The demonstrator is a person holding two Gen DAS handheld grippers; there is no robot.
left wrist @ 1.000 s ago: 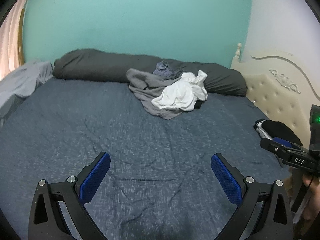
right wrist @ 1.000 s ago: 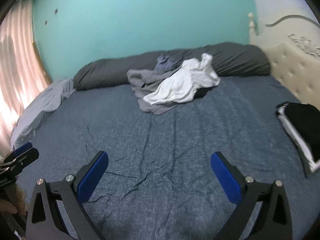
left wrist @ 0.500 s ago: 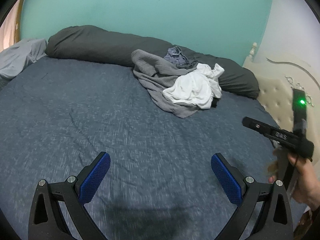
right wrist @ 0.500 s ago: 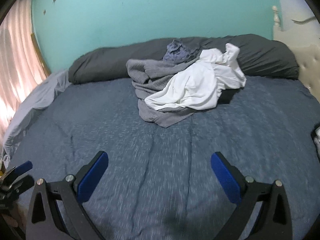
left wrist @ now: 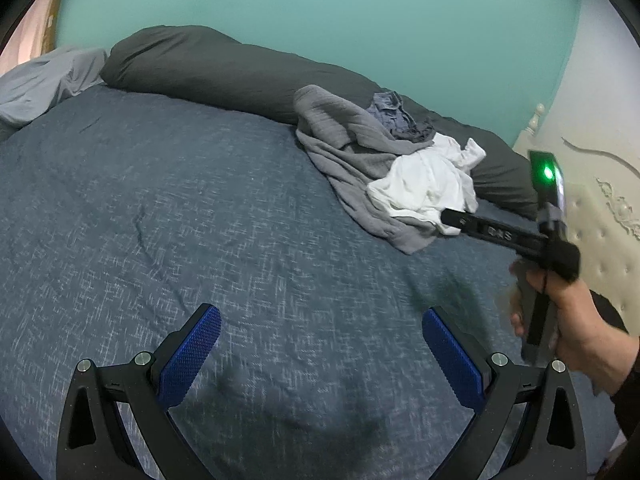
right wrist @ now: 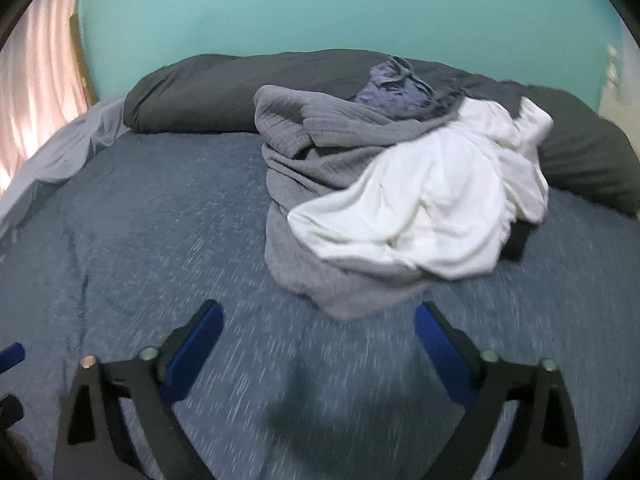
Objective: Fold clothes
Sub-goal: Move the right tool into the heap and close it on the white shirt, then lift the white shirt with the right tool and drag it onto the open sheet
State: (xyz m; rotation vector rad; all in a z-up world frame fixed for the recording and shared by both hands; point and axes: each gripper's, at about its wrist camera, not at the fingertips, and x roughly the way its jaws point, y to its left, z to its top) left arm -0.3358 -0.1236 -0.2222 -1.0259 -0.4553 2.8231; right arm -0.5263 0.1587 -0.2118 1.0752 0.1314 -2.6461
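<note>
A pile of clothes (right wrist: pixel 396 196) was heaped on the bed (right wrist: pixel 160 240), near the far edge and toward the headboard (left wrist: pixel 600 220) side. It leaned against the long dark pillow (left wrist: pixel 224 68) that ran along the far edge. A white shirt (right wrist: pixel 432 208) was spread on top of a grey garment (right wrist: pixel 320 152), and a small blue-grey piece (right wrist: pixel 392 88) was tucked at the back. The white shirt was probably the first one to be taken, because it lay on top and nothing covered it.

The near part of the bed was left bare, most likely so that a garment could be laid flat there and folded.

The right tool (right wrist: pixel 320 344) was held just in front of the pile and tipped down toward it. Its two blue pads (right wrist: pixel 196 344) were wide apart, though they had just been closing a little, and nothing was between them. No cloth was touched yet. It was probably held that way so the pads could go around an edge of cloth.

The left tool (left wrist: pixel 320 356) was held farther from the pile, over bare bed. Its pads were wide apart too, and nothing was held. In its view the right tool was seen in a hand (left wrist: pixel 576 320), pointed at the white shirt.
</note>
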